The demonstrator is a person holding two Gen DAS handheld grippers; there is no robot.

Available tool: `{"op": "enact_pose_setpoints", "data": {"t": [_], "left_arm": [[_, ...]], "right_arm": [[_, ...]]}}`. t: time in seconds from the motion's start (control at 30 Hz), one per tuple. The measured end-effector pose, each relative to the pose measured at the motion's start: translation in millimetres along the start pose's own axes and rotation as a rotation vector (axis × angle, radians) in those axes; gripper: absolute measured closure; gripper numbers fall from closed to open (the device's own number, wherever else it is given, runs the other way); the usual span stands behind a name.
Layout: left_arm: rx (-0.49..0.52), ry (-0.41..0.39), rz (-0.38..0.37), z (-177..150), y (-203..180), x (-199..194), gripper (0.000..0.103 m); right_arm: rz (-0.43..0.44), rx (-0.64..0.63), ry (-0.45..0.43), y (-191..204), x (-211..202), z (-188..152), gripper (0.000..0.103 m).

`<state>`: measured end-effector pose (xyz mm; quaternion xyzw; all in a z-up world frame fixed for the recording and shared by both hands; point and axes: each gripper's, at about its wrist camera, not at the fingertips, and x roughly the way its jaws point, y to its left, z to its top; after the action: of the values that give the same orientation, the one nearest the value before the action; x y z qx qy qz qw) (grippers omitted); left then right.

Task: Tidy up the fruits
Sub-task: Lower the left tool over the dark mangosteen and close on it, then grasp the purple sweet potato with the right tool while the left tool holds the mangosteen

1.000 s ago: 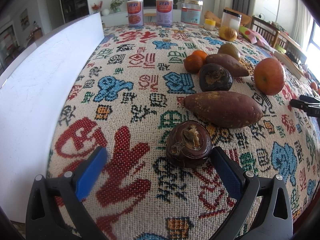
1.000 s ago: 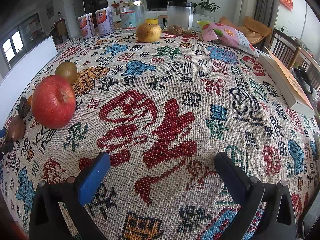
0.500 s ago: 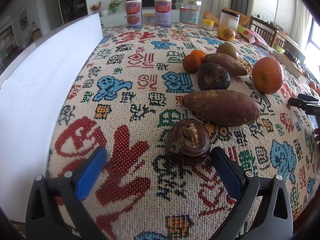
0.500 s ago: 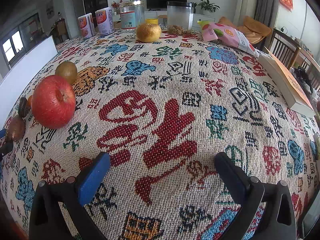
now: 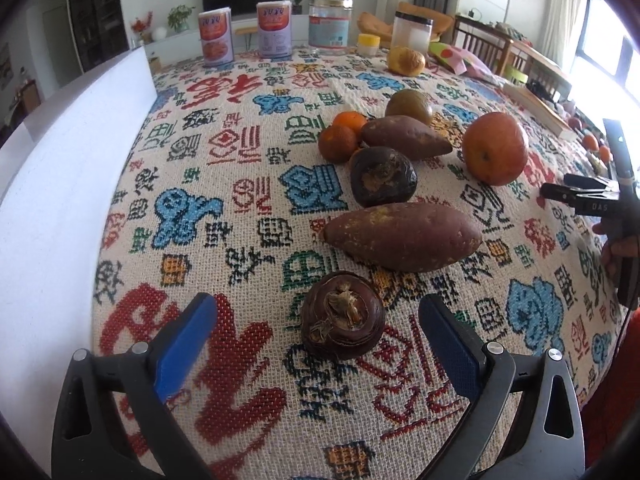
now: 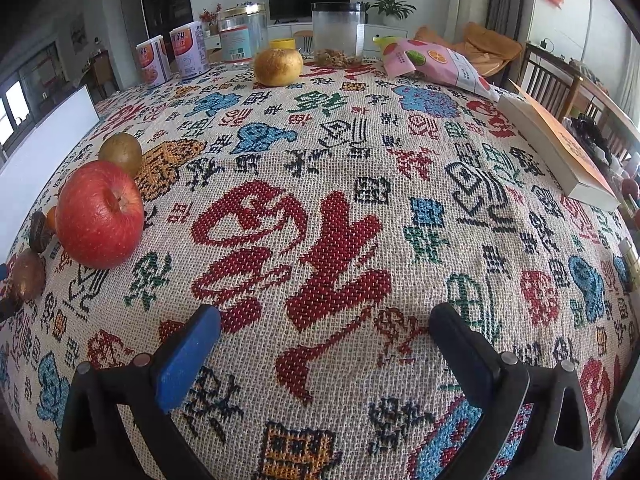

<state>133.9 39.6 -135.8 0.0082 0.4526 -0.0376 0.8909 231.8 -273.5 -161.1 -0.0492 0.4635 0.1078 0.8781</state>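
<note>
My left claw (image 5: 316, 344) is spread wide at the bottom of its frame, a dark bulb (image 5: 343, 321) sitting between the fingers, untouched. Above it lie a sweet potato (image 5: 404, 236), a second bulb (image 5: 383, 176), another potato (image 5: 404, 138) and two tangerines (image 5: 338, 142). My right claw (image 6: 326, 350) gapes over bare cloth (image 6: 320, 184); the apple (image 6: 100, 220) sits at mid-left.

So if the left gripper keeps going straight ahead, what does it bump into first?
Most likely the dark round fruit, sitting just ahead between the open fingers of the left gripper. The big sweet potato lies right behind it, though depth is hard to judge.
</note>
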Motion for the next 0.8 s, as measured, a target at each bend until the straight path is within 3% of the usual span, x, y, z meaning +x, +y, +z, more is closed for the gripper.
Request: {"op": "enact_pose_setpoints", "data": {"t": [0.03,0.07,0.13,0.17,0.37,0.5,0.53,0.6,0.67,0.8], "left_arm": [[0.018,0.002,0.009,-1,-3,1,0.011],[0.032,0.007,0.019,-3,-5,4,0.03],[0.031,-0.01,0.001,-5,-4,3,0.043],[0.024,-0.012,-0.006,-4,-4,3,0.058],[-0.091,-0.037,0.032,-5,14,-2,0.061],[-0.139,-0.021,0.053,-8,33,-5,0.061],[-0.14,-0.018,0.063,-9,37,-5,0.061],[-0.144,-0.012,0.067,-13,42,-4,0.061],[-0.133,-0.024,0.066,-16,42,-5,0.061],[-0.114,-0.037,0.063,-21,40,-7,0.061]], "right_arm": [[0.0,0.0,0.0,0,0,0,0.0],[0.0,0.0,0.0,0,0,0,0.0],[0.0,0.0,0.0,0,0,0,0.0],[0.0,0.0,0.0,0,0,0,0.0],[-0.007,-0.01,0.004,2,2,3,0.0],[-0.018,0.054,0.027,5,3,10,0.001],[0.013,0.082,0.019,6,-1,13,0.003],[0.106,0.135,0.002,11,-11,24,0.02],[0.156,0.144,-0.016,26,-25,44,0.021],[0.289,-0.026,-0.002,97,-55,86,0.029]]}}
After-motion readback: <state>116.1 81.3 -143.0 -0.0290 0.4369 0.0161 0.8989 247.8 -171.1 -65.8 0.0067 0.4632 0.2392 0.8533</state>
